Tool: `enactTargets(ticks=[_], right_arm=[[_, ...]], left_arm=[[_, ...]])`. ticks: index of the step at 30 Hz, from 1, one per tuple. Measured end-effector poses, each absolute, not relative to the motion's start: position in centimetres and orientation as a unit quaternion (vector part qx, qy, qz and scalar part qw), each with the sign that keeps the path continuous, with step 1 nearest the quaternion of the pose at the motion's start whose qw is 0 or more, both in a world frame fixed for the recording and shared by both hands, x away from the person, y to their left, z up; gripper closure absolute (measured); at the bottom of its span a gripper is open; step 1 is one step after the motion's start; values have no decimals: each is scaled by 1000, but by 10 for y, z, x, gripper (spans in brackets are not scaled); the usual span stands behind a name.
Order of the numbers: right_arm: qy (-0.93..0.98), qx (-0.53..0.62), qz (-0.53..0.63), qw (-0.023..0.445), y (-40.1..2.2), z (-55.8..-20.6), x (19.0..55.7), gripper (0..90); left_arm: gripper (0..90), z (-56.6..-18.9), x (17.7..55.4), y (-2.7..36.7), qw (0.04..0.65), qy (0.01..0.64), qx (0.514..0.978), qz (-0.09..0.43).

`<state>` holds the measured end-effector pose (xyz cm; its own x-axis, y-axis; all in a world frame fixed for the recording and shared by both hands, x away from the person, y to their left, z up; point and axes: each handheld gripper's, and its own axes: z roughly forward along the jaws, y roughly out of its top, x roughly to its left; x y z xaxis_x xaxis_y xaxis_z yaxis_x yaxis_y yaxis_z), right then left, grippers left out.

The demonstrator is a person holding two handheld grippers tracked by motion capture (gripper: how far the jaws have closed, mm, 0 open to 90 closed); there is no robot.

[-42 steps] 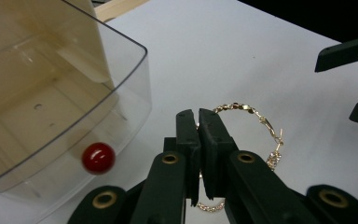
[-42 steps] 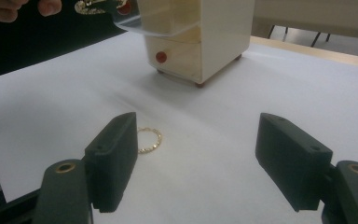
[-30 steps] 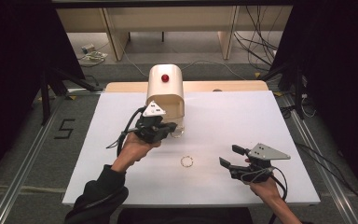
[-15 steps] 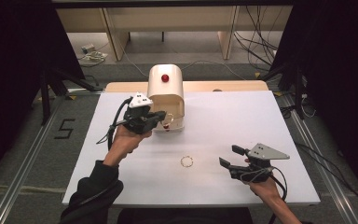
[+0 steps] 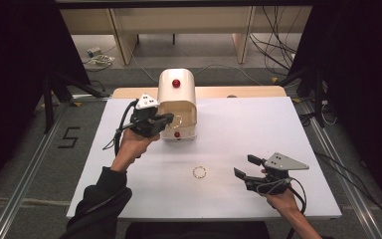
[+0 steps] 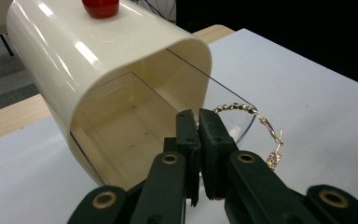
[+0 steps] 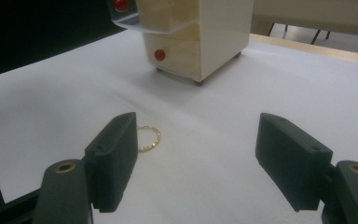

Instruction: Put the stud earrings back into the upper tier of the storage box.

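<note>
Gold bracelet [image 6: 249,112] hangs pinched in the left gripper [image 6: 199,122] at the cream jewellery box [image 6: 121,74]; right gripper [image 7: 196,158] rests spread.

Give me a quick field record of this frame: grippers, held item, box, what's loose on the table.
left gripper: shut on gold bracelet, raised at the box's open front
gold bracelet: pinched at one side, its loop hanging clear beside the jaws
cream box: rounded top, red knob on top, clear flap lifted, upper compartment open
lower drawer: shut, red knob
right gripper: open, holding nothing, low over the table's near right
second gold bracelet: lying flat on the white table, apart from both grippers
</note>
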<state>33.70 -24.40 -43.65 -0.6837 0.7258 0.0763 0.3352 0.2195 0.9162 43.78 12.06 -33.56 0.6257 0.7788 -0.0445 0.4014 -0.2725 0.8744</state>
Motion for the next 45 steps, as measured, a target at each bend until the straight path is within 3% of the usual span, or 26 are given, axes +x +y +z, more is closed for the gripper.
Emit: enactTargets(ticks=[40,43,45], right_arm=[[759,345,518,190,-244,-437,338,303],[760,344,518,190,-244,-437,337,303],[760,344,518,190,-244,-437,337,303]], left_arm=[[853,-347,462,118,453,407,762,221],[835,-346,461,119,459,407,758,220],[765,-343,460,120,462,406,757,223]])
